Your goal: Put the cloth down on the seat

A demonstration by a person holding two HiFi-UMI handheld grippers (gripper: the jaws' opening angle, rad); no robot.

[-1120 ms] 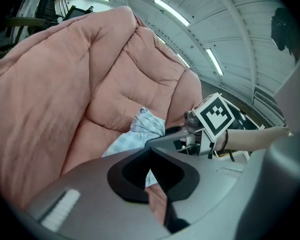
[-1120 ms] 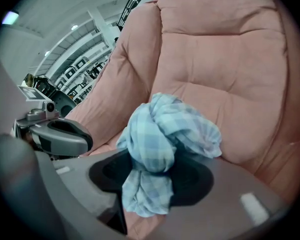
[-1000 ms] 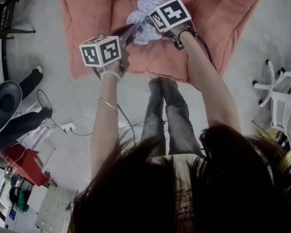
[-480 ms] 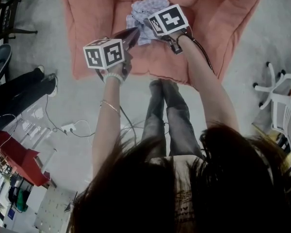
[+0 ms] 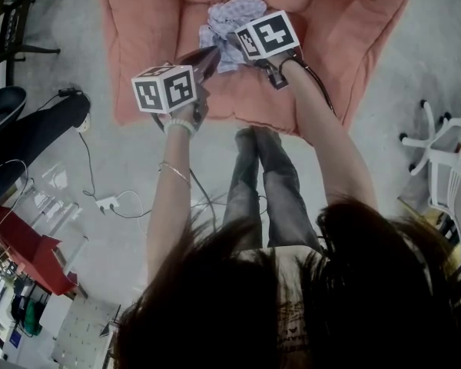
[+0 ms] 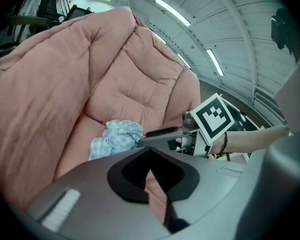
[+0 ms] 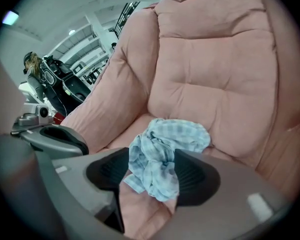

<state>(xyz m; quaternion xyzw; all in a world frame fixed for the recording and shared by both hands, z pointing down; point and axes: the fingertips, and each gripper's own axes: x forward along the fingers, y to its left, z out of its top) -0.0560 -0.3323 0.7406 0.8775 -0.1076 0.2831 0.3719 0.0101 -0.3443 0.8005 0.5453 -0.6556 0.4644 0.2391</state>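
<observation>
The blue-and-white checked cloth lies crumpled on the seat of the pink cushioned chair, against the backrest. My right gripper hovers just over it, open. In the right gripper view the cloth sits between the spread black pads and rests on the cushion. My left gripper points at the seat from the front left, shut and holding nothing. From the left gripper view the cloth is a little ahead of the left gripper, with the right gripper's marker cube beside it.
The holder's legs stand at the chair's front edge. A bystander's dark legs are at the left, with cables on the grey floor. A white chair base stands at the right, a red object at lower left.
The right jaws have spread and the cloth has settled onto the seat. Both grippers drew slightly back. The bystander's legs at the left shifted.
</observation>
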